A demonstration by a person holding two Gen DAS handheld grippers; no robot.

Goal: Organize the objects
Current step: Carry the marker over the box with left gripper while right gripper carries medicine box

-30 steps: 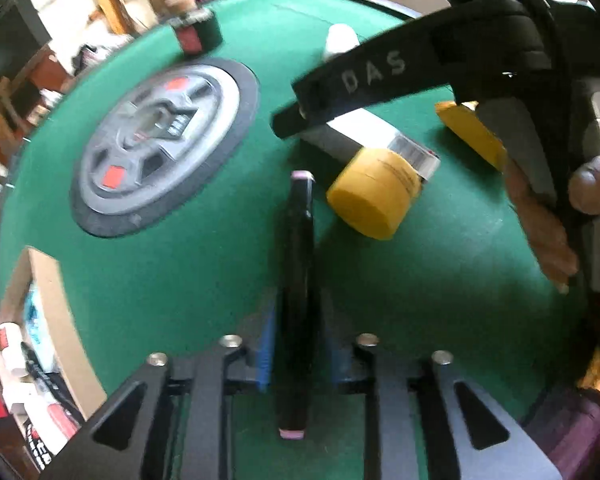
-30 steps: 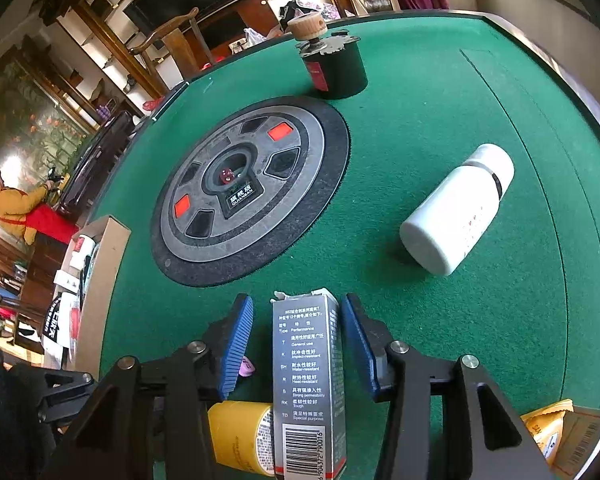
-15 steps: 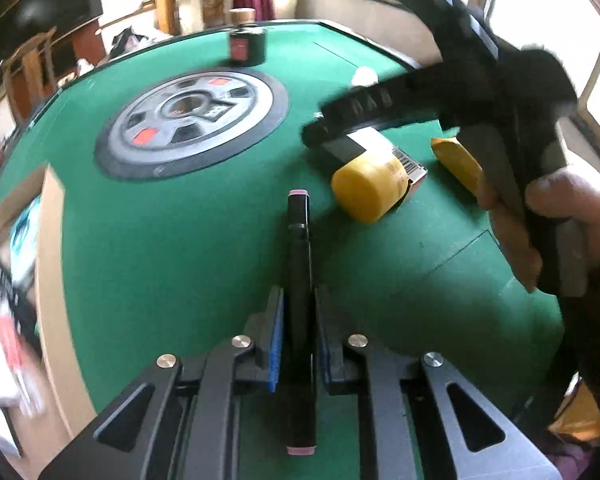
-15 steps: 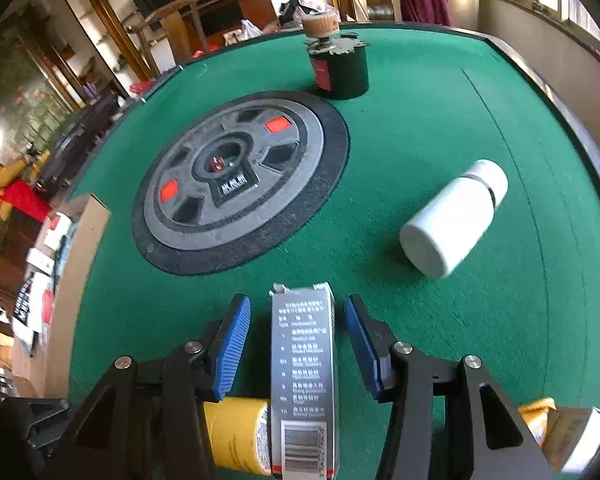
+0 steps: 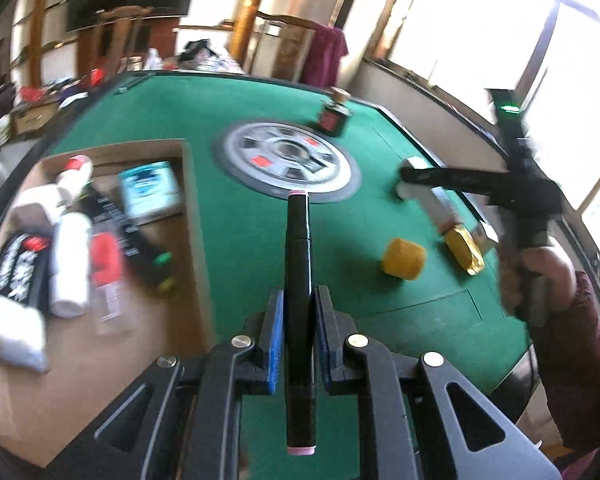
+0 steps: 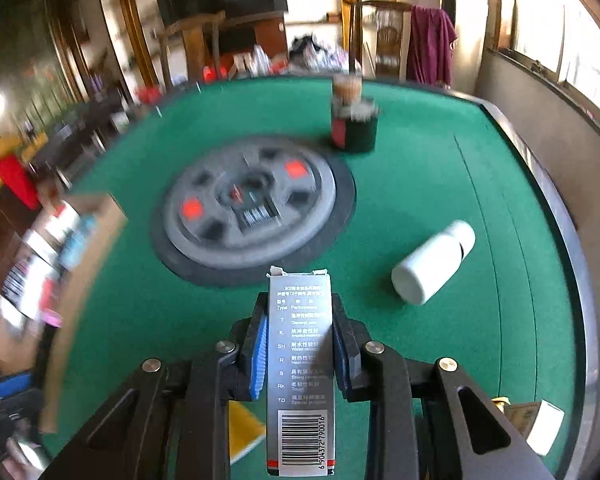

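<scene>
Over the green table (image 5: 240,240), the left gripper (image 5: 298,340) is squeezed tight on a black pen (image 5: 298,280). The pen sticks out both ways past the blue pads, with a pink tip at each end. It is held near its middle, so I think it will not tip or slip out while it is carried.

The cardboard box (image 5: 192,216) sits on the left side of the table. It already has bottles, a blue packet and other small things lying inside. The pen hangs just beside the box edge, so I guess it is going in there next.

The right gripper (image 6: 298,344) has a small grey carton (image 6: 300,360) between its pads, with the barcode end toward the camera. Its jaws are closing, and the pads look pressed on the carton's two long sides. The carton looks lifted a little off the table.

Some things are not yet tidied. A white bottle (image 6: 432,268) lies on its side to the right. A yellow roll (image 5: 404,258) and a yellow packet (image 5: 464,250) sit near the person's hand (image 5: 540,276). A dark jar (image 6: 354,128) stands far back, past the round grey disc (image 6: 252,204) in the middle.
</scene>
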